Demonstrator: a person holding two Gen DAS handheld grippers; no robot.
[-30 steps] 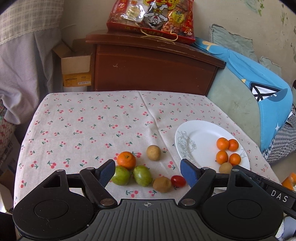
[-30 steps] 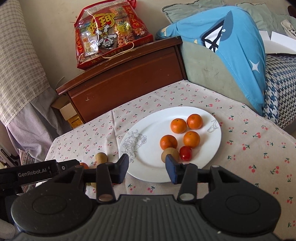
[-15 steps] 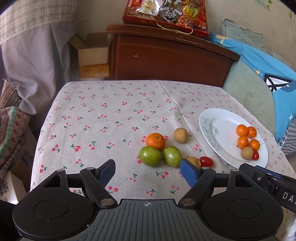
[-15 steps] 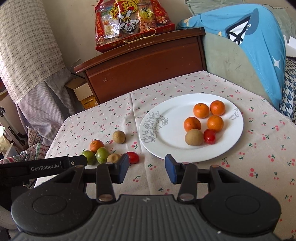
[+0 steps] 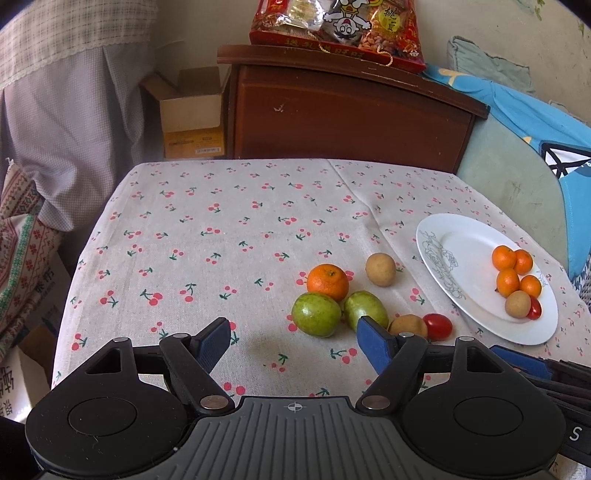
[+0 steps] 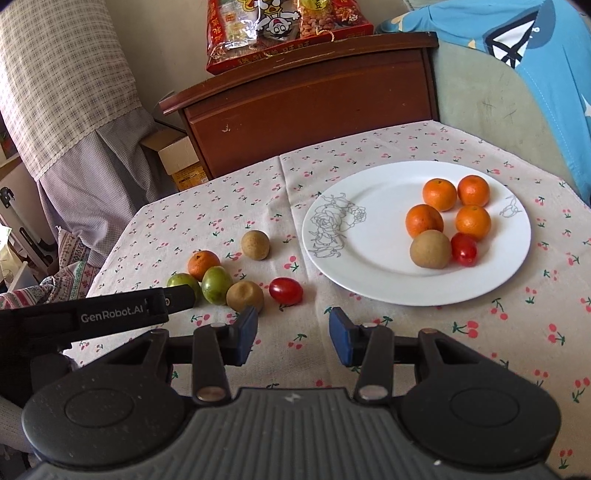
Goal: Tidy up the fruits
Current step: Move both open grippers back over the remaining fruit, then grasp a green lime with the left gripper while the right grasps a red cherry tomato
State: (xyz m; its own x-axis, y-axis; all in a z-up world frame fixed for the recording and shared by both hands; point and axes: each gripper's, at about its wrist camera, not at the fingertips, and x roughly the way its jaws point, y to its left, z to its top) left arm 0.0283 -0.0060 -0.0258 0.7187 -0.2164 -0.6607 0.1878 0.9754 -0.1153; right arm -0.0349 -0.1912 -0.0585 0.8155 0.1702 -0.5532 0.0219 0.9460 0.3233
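Observation:
A white plate (image 6: 369,266) on the cherry-print tablecloth holds several oranges (image 6: 439,194), a brown fruit (image 6: 430,248) and a red tomato (image 6: 464,249); the plate also shows in the left wrist view (image 5: 465,243). Loose on the cloth left of it lie an orange (image 5: 327,281), two green fruits (image 5: 316,314), two brown fruits (image 5: 381,269) and a red tomato (image 5: 437,326). My left gripper (image 5: 295,341) is open and empty, just in front of the loose fruits. My right gripper (image 6: 292,332) is open and empty, in front of the plate and the loose tomato (image 6: 285,290).
A dark wooden cabinet (image 5: 343,114) with a red snack bag (image 5: 340,29) stands behind the table. A cardboard box (image 5: 192,110) sits on the floor at the left. A blue cushion (image 6: 535,55) lies to the right. The left gripper's body (image 6: 92,317) crosses the right wrist view.
Both grippers have drawn back and swung left; the loose fruits now sit ahead of them. The fruits have not moved. Both stay open.

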